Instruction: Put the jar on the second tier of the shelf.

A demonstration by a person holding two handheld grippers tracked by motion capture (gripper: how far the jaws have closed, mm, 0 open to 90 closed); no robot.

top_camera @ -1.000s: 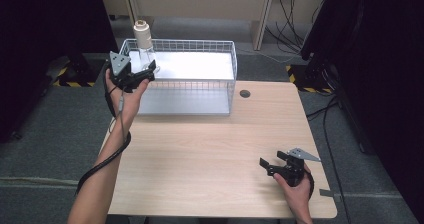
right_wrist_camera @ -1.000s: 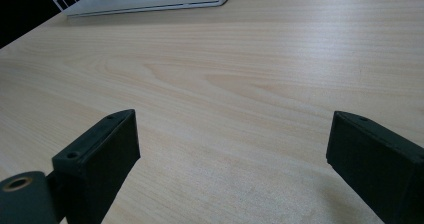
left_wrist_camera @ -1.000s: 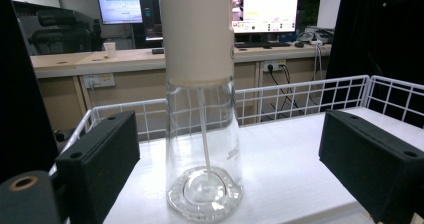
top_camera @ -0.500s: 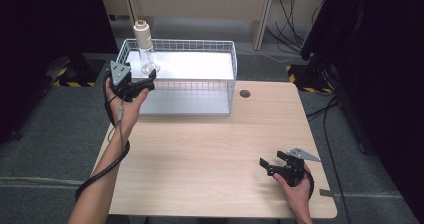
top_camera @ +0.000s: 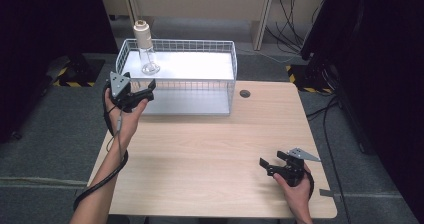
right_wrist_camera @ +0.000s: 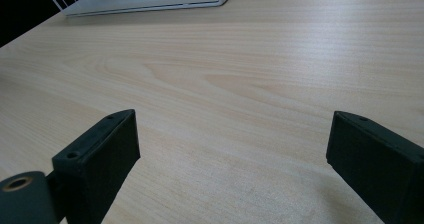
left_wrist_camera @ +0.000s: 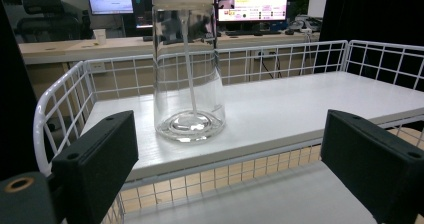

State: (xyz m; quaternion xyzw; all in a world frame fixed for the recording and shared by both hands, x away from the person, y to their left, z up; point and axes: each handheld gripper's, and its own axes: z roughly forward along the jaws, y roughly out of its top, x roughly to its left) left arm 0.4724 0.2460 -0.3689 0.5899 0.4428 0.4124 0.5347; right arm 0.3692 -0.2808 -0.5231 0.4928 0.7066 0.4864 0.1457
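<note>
Nearest me, my right gripper (top_camera: 270,165) rested over the bare near-right part of the wooden table (top_camera: 210,149), jaws spread wide with nothing between them. My left gripper (top_camera: 142,90) hung at the near left corner of the white wire basket (top_camera: 227,69), jaws released and empty, aimed at the clear glass bottle (left_wrist_camera: 187,69). That bottle stood upright on the basket's white shelf, far left corner, with a pale cap (top_camera: 142,30) on top. I judged it rigid, smooth, slippery, breakable and probably light. I'd take it at the straight body, above the flared base. The basket's wire rim lay between jaws and bottle, so reaching over seemed necessary. A dark grommet hole (top_camera: 244,93) sat right of the basket.
</note>
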